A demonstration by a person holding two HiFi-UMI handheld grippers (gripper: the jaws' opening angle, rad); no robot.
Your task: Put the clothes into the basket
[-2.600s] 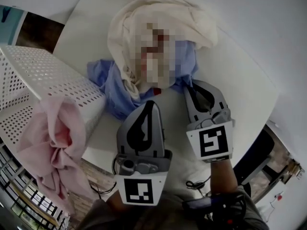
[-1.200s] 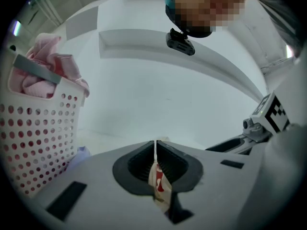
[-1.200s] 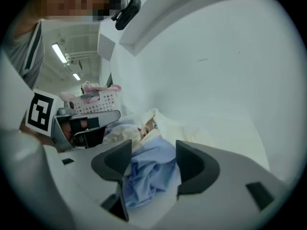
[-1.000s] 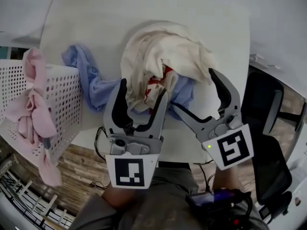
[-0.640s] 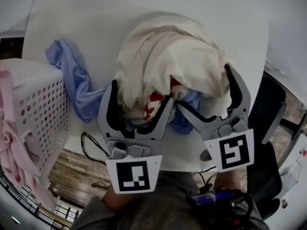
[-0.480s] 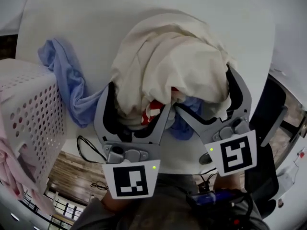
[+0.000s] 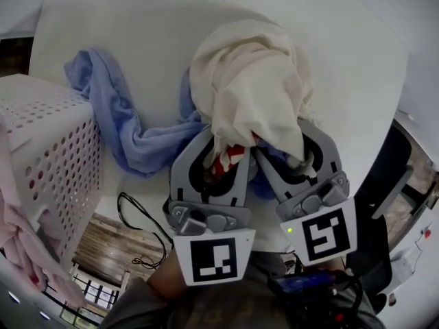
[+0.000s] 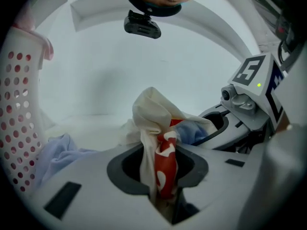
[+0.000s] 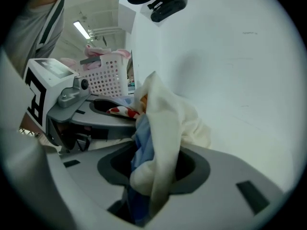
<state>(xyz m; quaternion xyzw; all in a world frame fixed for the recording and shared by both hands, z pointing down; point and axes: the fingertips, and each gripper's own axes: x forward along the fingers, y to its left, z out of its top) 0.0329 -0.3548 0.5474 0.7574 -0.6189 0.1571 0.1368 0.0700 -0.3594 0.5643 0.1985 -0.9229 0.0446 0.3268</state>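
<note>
left tongs (image 8: 160, 176) have just closed down, now pinching a fold of the cream garment (image 7: 250, 81) together with a red-and-white patterned cloth (image 7: 230, 157). right tongs (image 9: 153, 176) have likewise just closed, nipping the cream garment and the blue garment (image 7: 120, 125). two grips side by side, i judge, so the heap comes up as one bundle. the bundle sits on the white table (image 7: 137, 19) at 12 o'clock from the tongs. the blue tail runs toward 9 o'clock, where the basket (image 7: 48, 142) stands with a pink garment (image 7: 20, 232) over its rim.

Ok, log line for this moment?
left gripper: just closed on cream garment | right gripper: just closed on cream garment and blue garment | basket: neither garment in yet
</note>
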